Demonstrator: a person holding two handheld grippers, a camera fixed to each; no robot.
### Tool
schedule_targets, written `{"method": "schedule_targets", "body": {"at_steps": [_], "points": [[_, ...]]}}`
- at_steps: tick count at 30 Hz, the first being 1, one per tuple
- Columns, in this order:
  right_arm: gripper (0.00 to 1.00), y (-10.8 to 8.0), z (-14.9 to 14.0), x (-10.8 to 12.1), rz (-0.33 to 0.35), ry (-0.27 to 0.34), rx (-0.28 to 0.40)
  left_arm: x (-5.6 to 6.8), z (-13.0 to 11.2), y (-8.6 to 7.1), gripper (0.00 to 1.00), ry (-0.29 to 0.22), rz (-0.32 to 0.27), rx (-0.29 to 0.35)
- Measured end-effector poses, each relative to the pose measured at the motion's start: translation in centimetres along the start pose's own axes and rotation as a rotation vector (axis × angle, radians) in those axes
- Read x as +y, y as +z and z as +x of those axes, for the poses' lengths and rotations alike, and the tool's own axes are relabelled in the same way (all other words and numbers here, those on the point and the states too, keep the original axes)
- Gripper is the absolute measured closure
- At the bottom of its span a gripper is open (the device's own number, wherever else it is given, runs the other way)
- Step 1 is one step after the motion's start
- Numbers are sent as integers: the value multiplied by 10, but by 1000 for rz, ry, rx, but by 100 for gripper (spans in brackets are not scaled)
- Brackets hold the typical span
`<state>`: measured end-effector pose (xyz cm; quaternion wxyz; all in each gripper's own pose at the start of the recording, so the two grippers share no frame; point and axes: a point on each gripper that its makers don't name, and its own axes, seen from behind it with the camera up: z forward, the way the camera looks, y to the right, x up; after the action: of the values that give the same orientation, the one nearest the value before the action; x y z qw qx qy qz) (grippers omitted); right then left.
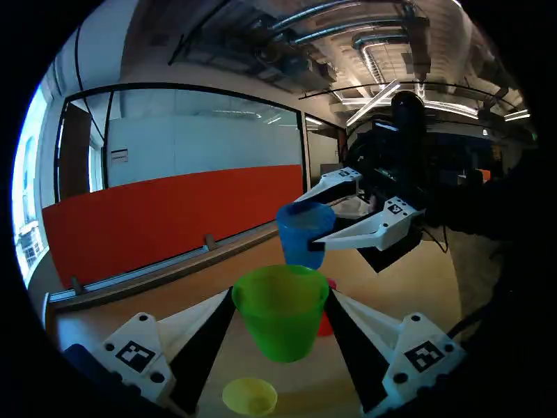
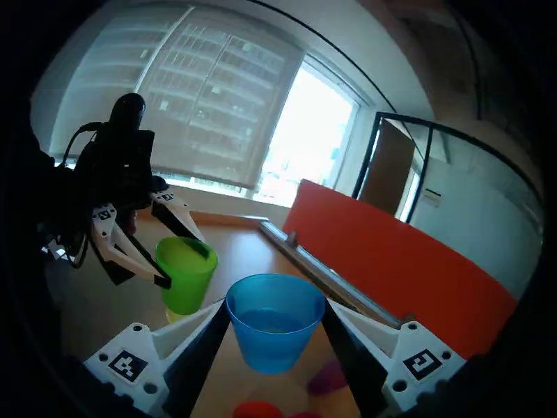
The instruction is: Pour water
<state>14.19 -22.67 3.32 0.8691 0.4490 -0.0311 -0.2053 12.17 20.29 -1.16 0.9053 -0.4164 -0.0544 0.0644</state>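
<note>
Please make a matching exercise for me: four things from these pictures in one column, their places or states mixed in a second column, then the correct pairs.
1. green cup
2. blue cup
3. yellow cup
4. orange panel

a. holds water, gripped by the right gripper
b. stands on the wooden table
c. gripped by the left gripper
d. upright behind the table's far edge

Pairs: 1-c, 2-a, 3-b, 4-d

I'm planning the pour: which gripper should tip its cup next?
Right. The right gripper is shut on the blue cup, which has water in it. The left gripper holds the green cup upright nearby, so it looks ready to receive.
</note>
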Motion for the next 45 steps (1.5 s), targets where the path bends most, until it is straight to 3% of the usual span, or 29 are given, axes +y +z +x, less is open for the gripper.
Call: {"method": "schedule_targets", "body": {"at_steps": [23, 45], "points": [[8, 14, 27, -2, 33, -186, -20, 1, -2, -1, 11, -5, -3, 10], [8, 24, 45, -1, 38, -254, -7, 1, 4, 0, 11, -48, -3, 51]]}}
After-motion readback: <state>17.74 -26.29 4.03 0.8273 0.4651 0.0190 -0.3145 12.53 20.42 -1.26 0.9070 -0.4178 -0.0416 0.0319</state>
